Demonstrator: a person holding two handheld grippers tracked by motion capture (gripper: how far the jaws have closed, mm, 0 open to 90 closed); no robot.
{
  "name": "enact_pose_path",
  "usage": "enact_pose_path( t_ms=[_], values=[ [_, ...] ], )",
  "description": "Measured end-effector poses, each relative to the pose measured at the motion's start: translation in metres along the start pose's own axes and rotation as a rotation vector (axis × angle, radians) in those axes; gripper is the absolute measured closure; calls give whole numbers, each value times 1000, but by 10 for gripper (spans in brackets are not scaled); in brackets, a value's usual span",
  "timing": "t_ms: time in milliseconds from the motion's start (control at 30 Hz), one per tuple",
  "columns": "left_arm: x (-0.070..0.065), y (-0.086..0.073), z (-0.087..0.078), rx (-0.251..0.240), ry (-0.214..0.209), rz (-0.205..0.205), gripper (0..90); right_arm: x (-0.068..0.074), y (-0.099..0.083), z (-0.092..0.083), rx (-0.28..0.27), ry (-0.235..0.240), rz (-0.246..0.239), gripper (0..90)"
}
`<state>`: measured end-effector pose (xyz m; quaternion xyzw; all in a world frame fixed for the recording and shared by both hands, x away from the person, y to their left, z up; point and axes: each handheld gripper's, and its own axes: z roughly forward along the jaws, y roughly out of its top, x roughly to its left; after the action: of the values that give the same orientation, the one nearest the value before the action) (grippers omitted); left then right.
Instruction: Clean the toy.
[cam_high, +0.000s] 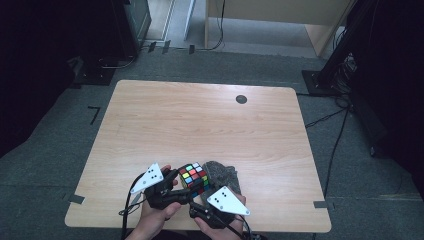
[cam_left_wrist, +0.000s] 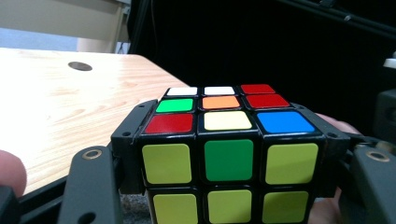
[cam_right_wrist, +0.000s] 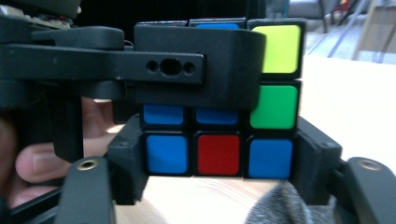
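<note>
Puzzle cube (cam_high: 194, 178) held above the table's (cam_high: 200, 120) near edge, beside a grey cloth (cam_high: 222, 175); left gripper (cam_left_wrist: 229, 154) clamps its upper layers; right gripper (cam_right_wrist: 217, 156) brackets the bottom layer, contact unclear; a loose hold risks jamming the twist.

Scrambled plastic puzzle cube (cam_high: 193, 178) with black edges and coloured stickers, held upright just above the near edge of the light wooden counter (cam_high: 200, 120). Top face mixed: white, red, green, orange, yellow, blue. One side mostly yellow-green with a green centre (cam_left_wrist: 229, 159); another side shows blue squares and a red centre (cam_right_wrist: 218, 154).
</note>
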<state>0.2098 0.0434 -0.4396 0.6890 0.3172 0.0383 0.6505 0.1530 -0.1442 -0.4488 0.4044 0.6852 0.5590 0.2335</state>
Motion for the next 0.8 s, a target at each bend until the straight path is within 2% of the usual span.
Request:
enact_pose_path(
  t_ms=[33, 100, 200, 233, 300, 333, 433, 533, 633, 733, 800],
  values=[
    [2, 1, -1, 5, -8, 0, 319, 1, 0, -1, 3, -14, -8, 340],
    [5, 5, -6, -38, -29, -3, 282, 0, 0, -1, 18, -18, -26, 342],
    [12, 15, -19, -88, -6, 20, 181, -8, 0, -2, 43, -38, -8, 342],
    [15, 17, -23, -95, 1, 40, 175, -12, 0, -3, 48, -41, 7, 342],
    [21, 19, -30, -87, 36, 109, 157, -23, 2, -5, 60, -34, 35, 342],
    [24, 19, -32, -70, 48, 144, 149, -28, 4, -6, 70, -24, 45, 342],
    [28, 13, -31, 7, 94, 278, 139, -41, 12, -9, 106, -17, 35, 342],
    [25, 6, -28, 54, 118, 392, 140, -51, 19, -14, 120, -5, 50, 341],
    [17, -1, -21, 93, 129, 484, 141, -54, 25, -16, 154, 17, 80, 341],
    [7, -9, -12, 140, 138, 570, 134, -52, 27, -15, 187, 58, 89, 341],
    [3, -13, -8, 159, 149, 612, 134, -49, 29, -15, 206, 98, 110, 342]
  ],
)
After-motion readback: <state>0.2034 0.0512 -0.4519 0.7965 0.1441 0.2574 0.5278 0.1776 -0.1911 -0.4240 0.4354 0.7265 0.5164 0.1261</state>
